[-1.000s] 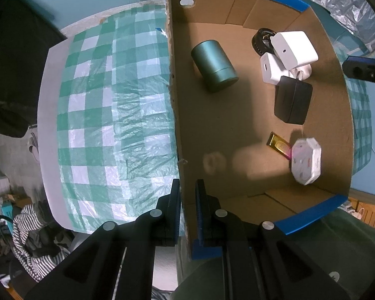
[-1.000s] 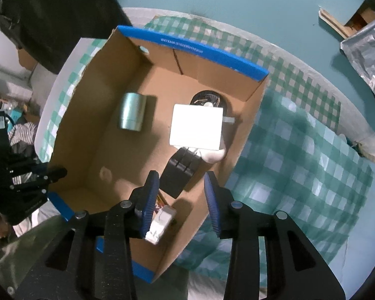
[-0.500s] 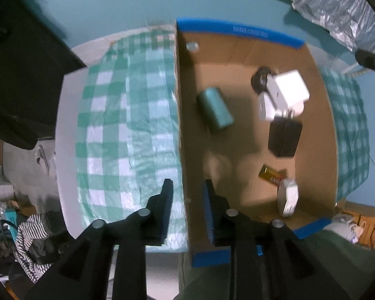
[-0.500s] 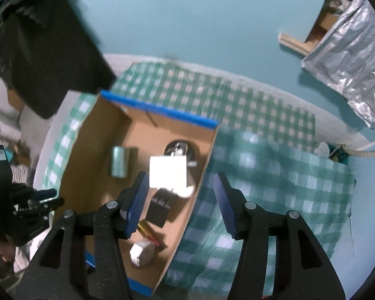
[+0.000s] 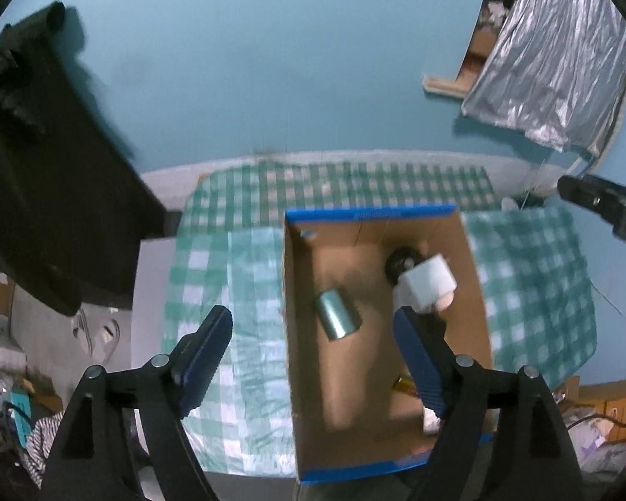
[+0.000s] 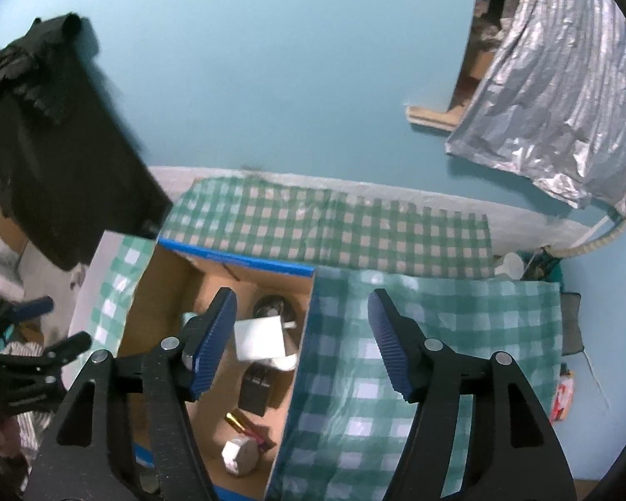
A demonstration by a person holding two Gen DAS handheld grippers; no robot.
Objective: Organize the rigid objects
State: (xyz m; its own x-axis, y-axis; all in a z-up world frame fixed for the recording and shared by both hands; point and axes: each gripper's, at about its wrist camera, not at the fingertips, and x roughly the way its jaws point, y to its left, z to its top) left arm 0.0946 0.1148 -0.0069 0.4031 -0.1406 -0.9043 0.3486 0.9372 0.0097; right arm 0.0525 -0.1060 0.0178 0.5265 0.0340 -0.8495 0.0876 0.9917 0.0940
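A cardboard box (image 5: 369, 215) with blue-taped rims sits on a green checked tablecloth (image 5: 238, 275). Inside lie a green can (image 5: 337, 319), a white charger block (image 5: 427, 288), a black round item (image 5: 400, 261), a black case (image 6: 256, 388), a gold stick (image 6: 246, 423) and a white octagonal piece (image 6: 240, 455). My left gripper (image 5: 311, 321) hangs high above the box's left wall, jaws opening, nothing between the pads. My right gripper (image 6: 300, 304) hovers above the right wall, jaws also opening and holding nothing.
A black cloth-draped object (image 5: 41, 167) stands at the table's left. Silver foil sheeting (image 5: 555, 71) hangs on the teal wall at upper right. A white cup (image 6: 509, 265) and a red packet (image 6: 563, 396) lie off the table's right end. Clutter covers the floor at left.
Both grippers rose away from the box, which now looks smaller and farther. The left jaws, shut on the left wall before, have let go and spread; the right jaws widened too.
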